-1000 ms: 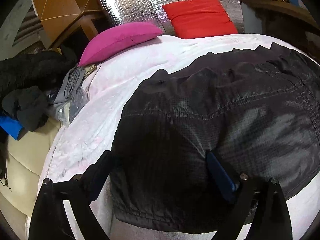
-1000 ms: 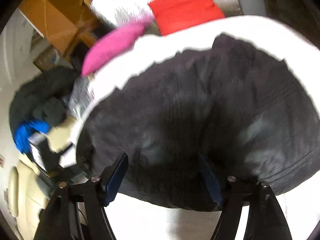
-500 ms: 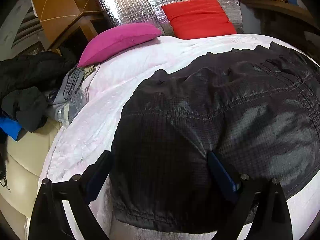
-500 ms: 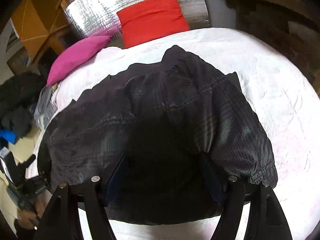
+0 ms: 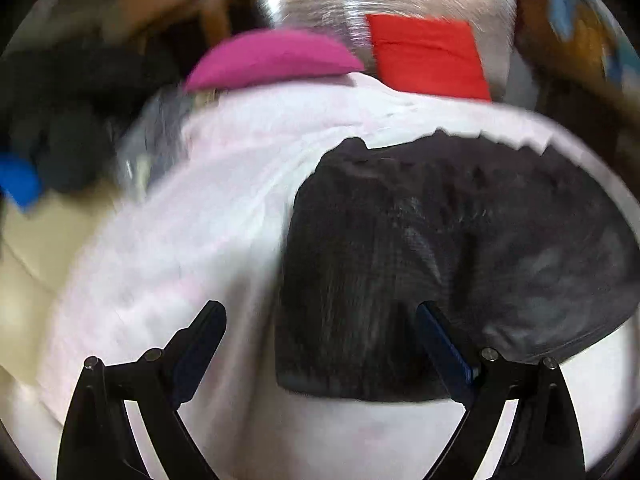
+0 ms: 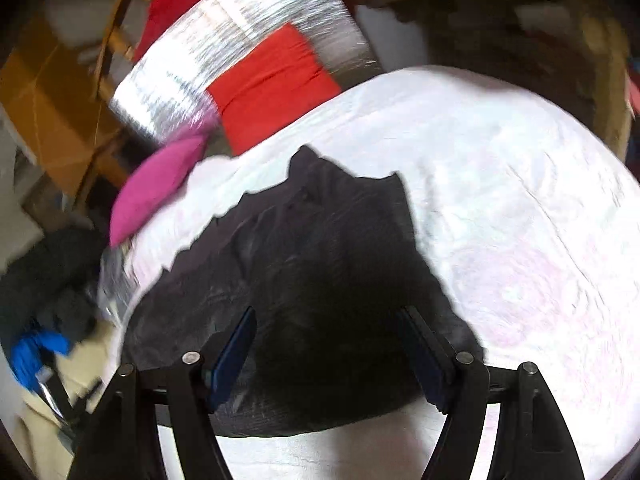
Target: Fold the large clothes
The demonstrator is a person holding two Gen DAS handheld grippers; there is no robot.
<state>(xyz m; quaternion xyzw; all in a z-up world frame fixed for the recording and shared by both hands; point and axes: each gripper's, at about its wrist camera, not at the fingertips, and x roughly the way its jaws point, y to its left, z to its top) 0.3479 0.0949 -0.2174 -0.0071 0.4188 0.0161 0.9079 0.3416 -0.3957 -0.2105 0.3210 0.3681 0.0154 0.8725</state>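
A dark, shiny garment (image 5: pixel 460 248) lies folded in a compact block on the white bed cover (image 5: pixel 192 240). It also shows in the right wrist view (image 6: pixel 312 288), lying flat. My left gripper (image 5: pixel 320 320) is open and empty above the garment's near left edge. My right gripper (image 6: pixel 328 324) is open and empty over the garment's near middle. Both views are motion-blurred.
A pink pillow (image 5: pixel 272 60) and a red pillow (image 5: pixel 428 56) lie at the bed's far end against a silver foil panel (image 6: pixel 224 48). A heap of dark clothes (image 5: pixel 60 128) with a blue item lies left of the bed. White cover (image 6: pixel 520 220) spreads right of the garment.
Both grippers have swung sideways and pulled back a little: the left view now shows more bed on the left, the right view more bed on the right. The garment lies unchanged.
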